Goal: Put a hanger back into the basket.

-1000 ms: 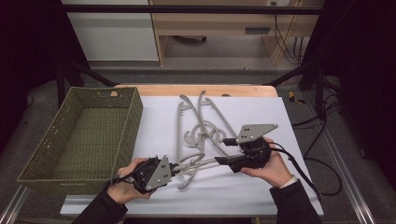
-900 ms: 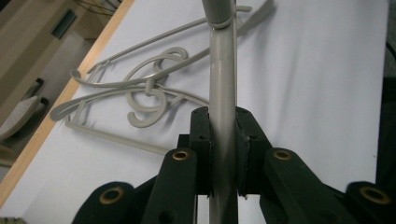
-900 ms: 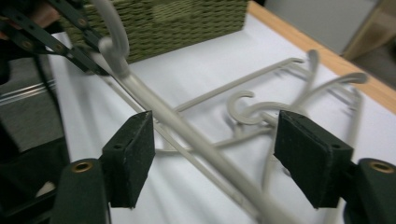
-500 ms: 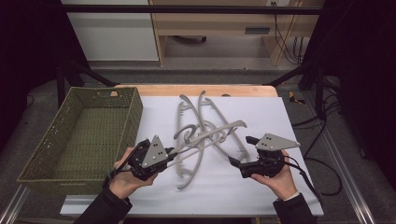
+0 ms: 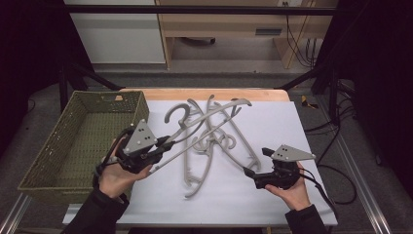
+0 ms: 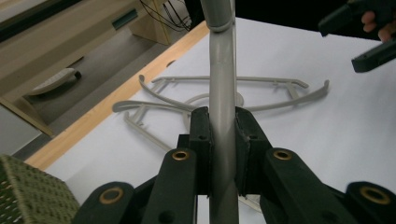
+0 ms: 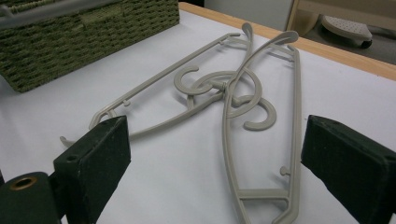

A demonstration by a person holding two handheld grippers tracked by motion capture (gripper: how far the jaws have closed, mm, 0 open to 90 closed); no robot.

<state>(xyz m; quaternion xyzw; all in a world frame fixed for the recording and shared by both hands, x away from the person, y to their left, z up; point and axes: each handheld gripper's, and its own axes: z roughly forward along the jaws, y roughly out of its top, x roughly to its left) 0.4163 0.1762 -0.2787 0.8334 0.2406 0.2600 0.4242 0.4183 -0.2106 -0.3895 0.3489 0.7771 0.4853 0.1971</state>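
Over table (image 5: 292,122) — left tool (image 5: 163,146) raised, tilted

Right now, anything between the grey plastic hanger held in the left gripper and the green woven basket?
Nothing visible. The left gripper is shut on the grey plastic hanger, lifted beside the green woven basket, whose inside looks empty. The other two grey hangers lie on the white table, away from that path.
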